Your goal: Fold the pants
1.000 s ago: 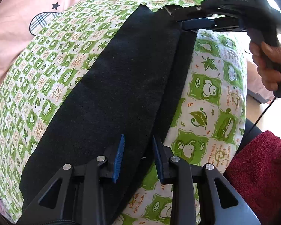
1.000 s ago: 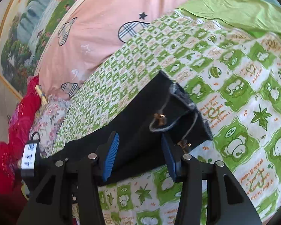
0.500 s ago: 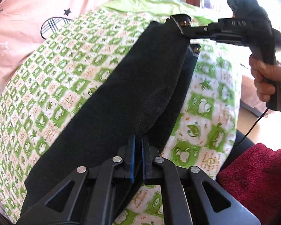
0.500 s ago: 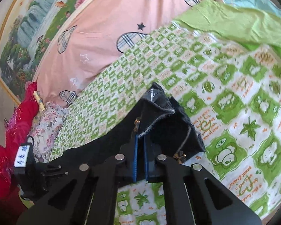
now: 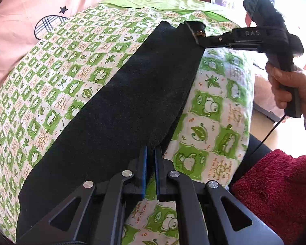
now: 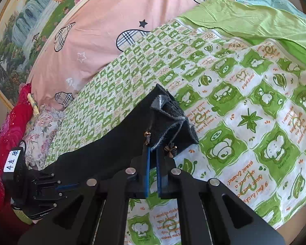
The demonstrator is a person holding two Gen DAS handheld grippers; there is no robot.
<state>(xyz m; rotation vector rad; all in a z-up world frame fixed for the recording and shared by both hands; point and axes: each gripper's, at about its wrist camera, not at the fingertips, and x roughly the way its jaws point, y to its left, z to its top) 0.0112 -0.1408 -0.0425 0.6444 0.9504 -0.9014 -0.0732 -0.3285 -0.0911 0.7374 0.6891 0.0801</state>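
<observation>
With my left gripper (image 5: 150,159) and right gripper (image 6: 152,153) both pinched tight on the black pants (image 5: 120,106), I should lift both ends evenly, keeping the cloth taut between them.

I see the pants (image 5: 132,102): black, soft matte fabric, laid out as one long narrow strip running diagonally, legs stacked one on the other. A lower layer edge peeks out along the right side in my left wrist view. Waist end (image 6: 169,122) is bunched and lifted, paler inner edge showing, with a thin drawstring (image 6: 170,149) ending in small brownish knotted tips dangling from it. Near edge midway along the strip is lifted too.
</observation>
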